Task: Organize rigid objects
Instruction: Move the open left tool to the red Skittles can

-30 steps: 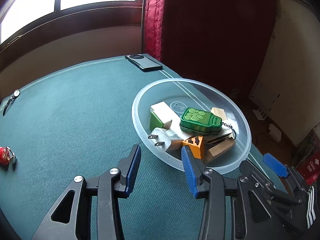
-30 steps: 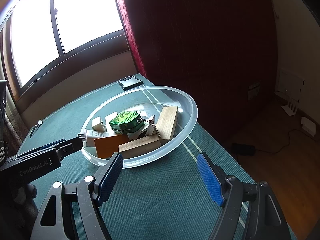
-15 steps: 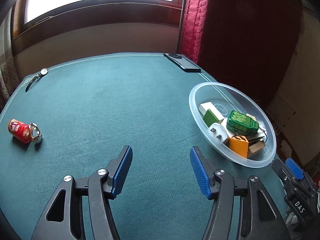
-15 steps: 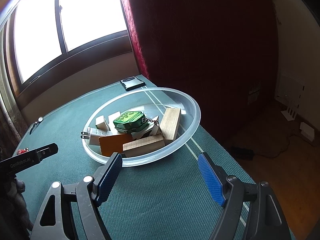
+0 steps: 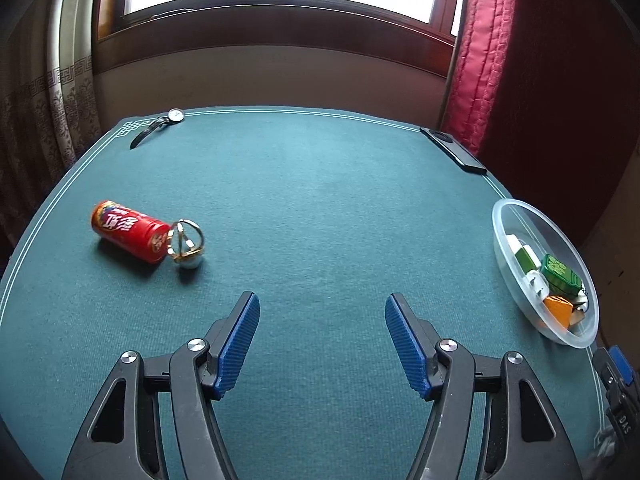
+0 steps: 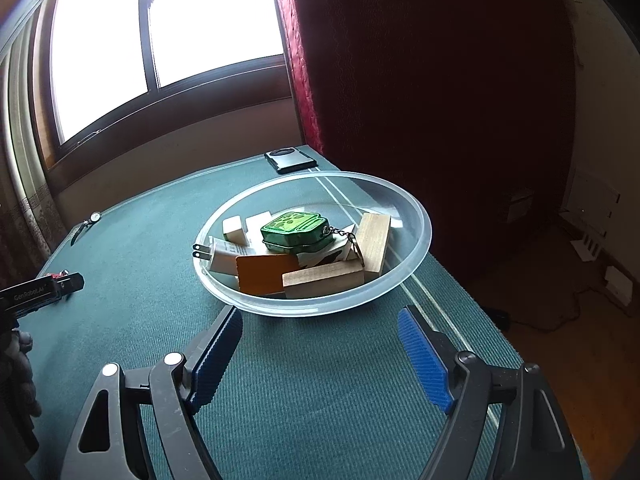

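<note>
We see the left tongs (image 5: 322, 344), jaws just opening and empty, above the bench (image 5: 320, 208) near a red can (image 5: 128, 231). The right tongs (image 6: 320, 354) stand wide and empty before the bowl (image 6: 416, 256).

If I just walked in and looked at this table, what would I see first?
Probably the red can lying on its side on the green table, with a shiny key ring at its end. Next, the clear bowl near the table's edge, piled with wooden blocks, a white plug and a green tin on top. Both grippers, left and right, hang open and empty.
</note>
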A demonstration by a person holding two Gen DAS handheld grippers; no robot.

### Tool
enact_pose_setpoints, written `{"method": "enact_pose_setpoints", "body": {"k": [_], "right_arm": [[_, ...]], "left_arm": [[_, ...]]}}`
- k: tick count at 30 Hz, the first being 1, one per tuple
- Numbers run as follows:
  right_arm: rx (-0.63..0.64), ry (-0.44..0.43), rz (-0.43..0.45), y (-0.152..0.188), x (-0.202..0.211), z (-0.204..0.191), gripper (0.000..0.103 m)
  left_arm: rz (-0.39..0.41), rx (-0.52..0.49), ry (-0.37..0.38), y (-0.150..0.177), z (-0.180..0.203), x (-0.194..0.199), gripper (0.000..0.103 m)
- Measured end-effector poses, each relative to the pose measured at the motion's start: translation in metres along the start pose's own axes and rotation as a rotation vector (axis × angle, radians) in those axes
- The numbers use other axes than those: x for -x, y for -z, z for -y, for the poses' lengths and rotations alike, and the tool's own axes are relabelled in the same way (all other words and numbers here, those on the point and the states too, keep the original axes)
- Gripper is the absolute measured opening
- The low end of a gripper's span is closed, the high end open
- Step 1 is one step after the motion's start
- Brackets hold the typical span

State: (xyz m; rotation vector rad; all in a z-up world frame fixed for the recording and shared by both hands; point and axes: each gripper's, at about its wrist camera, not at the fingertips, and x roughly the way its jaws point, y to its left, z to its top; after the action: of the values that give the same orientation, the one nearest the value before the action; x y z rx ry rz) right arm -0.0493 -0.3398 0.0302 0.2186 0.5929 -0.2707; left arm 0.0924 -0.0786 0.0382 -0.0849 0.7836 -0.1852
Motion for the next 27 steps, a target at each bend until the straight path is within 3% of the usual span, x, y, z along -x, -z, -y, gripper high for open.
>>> {"method": "enact_pose_setpoints", "body": {"k": [4, 13, 27], "right_arm": [[0.025, -0.023, -0.015, 0.003, 0.001, -0.009, 0.087], [0.069, -0.079, -0.055, 0.01, 0.0, -0.029, 0.091], [0.099, -0.129, -0.117, 0.018, -0.007, -0.053, 0.091]], "left_arm": [[0.012, 0.028, -0.039, -0.003, -0.025, 0.003, 0.068], [0.032, 0.085, -0.115, -0.009, -0.079, 0.01, 0.084], [0.035, 0.037, -0.204, -0.024, -0.133, -0.001, 0.09]]}}
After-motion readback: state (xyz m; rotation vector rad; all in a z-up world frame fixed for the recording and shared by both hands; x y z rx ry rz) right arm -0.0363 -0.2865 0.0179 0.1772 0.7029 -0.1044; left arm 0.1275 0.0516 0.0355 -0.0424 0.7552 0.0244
